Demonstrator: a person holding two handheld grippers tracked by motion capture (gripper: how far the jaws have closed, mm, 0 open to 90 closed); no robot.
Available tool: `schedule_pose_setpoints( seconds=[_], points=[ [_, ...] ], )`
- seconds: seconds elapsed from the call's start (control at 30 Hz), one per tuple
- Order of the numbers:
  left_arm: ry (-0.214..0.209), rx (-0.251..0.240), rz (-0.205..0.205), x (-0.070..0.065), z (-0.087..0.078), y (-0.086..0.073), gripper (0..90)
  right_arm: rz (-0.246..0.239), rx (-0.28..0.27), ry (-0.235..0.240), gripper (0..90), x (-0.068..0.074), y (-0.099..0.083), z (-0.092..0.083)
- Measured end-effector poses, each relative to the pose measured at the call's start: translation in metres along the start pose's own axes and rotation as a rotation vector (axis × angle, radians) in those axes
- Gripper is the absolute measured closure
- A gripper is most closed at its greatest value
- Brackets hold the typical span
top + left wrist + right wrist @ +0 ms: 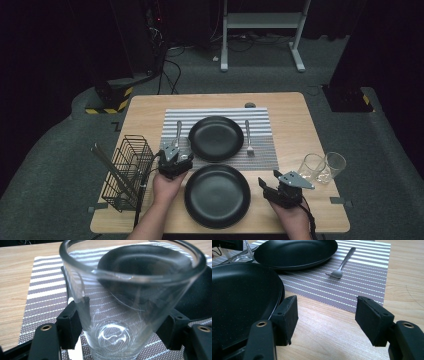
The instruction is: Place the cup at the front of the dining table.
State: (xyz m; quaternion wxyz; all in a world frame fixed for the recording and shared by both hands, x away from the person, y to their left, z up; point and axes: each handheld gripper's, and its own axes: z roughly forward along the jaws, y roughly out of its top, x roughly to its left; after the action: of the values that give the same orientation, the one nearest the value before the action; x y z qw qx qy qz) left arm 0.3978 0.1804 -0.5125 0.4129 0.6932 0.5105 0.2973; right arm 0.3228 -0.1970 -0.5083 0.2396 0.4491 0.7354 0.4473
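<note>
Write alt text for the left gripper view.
A clear drinking glass stands upright between the left gripper's two black jaws, which press its lower sides, over a grey-and-white striped placemat. Behind it lies a round black plate on the light wooden table.

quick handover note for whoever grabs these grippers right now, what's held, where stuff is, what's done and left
Left gripper: shut on a clear glass, upright over the striped placemat, left of the far black plate.
Right gripper: open, holds nothing, over bare table by the near black plate.
Done: far plate on the mat, fork to its right.
Left, probably: set the glass down and let go; two more glasses wait at the table's right edge. The near plate is off the mat.
</note>
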Motion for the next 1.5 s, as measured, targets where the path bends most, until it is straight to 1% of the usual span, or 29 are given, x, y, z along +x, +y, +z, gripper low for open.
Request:
schedule_pose_setpoints(
  seconds=[0.13,0.3,0.37,0.4,0.5,0.7,0.77,0.87,0.97,1.03,1.13,1.17,1.2,1.23,1.27,1.3,1.33,1.37,1.5],
  points=[
    [-0.004,0.010,0.007,0.0001,-0.0011,-0.0006,30.5,-0.001,-0.002,0.001,34.4,0.0007,0.0005,0.0002],
    [-0.009,0.023,-0.005,0.0009,-0.0011,0.0005,30.1,-0.006,0.002,0.007,35.4,0.0022,0.0010,0.0005],
    [-0.008,0.023,-0.006,0.0008,-0.0013,0.0007,30.5,-0.005,0.001,0.008,35.4,0.0020,0.0012,0.0002],
    [0.000,0.024,0.001,-0.0001,-0.0014,0.0009,30.5,-0.005,0.001,0.008,35.4,0.0020,0.0012,0.0002],
    [0.004,0.031,-0.011,0.0002,-0.0019,0.0021,30.9,-0.001,0.001,0.004,35.3,0.0008,0.0010,-0.0001],
    [0.002,0.026,-0.017,-0.0003,-0.0003,0.0029,30.9,-0.002,-0.001,0.004,35.2,0.0002,0.0013,-0.0004],
    [0.011,0.022,0.001,-0.0026,0.0009,0.0033,30.9,-0.002,0.002,0.004,35.1,0.0005,0.0008,0.0002],
    [0.012,0.016,0.008,-0.0035,0.0022,0.0024,30.9,-0.002,0.003,0.005,35.1,0.0010,0.0010,0.0006],
    [0.008,0.011,0.008,-0.0029,0.0023,0.0015,30.7,-0.002,0.005,0.005,35.1,0.0011,0.0007,0.0008],
    [0.009,0.006,0.001,-0.0031,0.0021,0.0003,30.6,-0.004,0.008,0.005,35.0,0.0007,0.0003,0.0009],
    [0.007,0.011,-0.007,-0.0028,0.0021,0.0006,29.8,-0.003,0.008,0.005,34.8,0.0007,0.0001,0.0009],
    [0.006,0.025,-0.010,-0.0024,0.0024,0.0001,28.9,-0.003,0.009,0.006,34.8,0.0009,-0.0002,0.0009],
    [0.006,0.025,-0.010,-0.0024,0.0024,0.0001,27.8,-0.003,0.009,0.006,34.8,0.0009,-0.0002,0.0009],
    [0.004,0.044,0.000,-0.0029,0.0026,-0.0008,25.9,-0.007,0.011,0.006,34.8,0.0013,-0.0005,0.0010],
    [0.004,0.044,0.000,-0.0029,0.0026,-0.0008,25.0,-0.007,0.011,0.006,34.8,0.0013,-0.0005,0.0010],
    [0.006,0.061,0.004,-0.0038,0.0007,-0.0019,23.9,-0.005,0.015,0.007,34.8,0.0014,-0.0009,0.0016],
    [0.006,0.061,0.004,-0.0038,0.0007,-0.0019,23.3,-0.005,0.015,0.007,34.8,0.0014,-0.0009,0.0016],
    [-0.005,0.048,-0.006,-0.0039,-0.0030,-0.0040,23.9,-0.003,0.018,0.007,34.8,0.0005,-0.0017,0.0029],
    [-0.005,0.051,-0.001,-0.0044,-0.0070,-0.0057,23.9,0.001,0.025,0.006,34.8,0.0002,-0.0029,0.0042]
  ],
)
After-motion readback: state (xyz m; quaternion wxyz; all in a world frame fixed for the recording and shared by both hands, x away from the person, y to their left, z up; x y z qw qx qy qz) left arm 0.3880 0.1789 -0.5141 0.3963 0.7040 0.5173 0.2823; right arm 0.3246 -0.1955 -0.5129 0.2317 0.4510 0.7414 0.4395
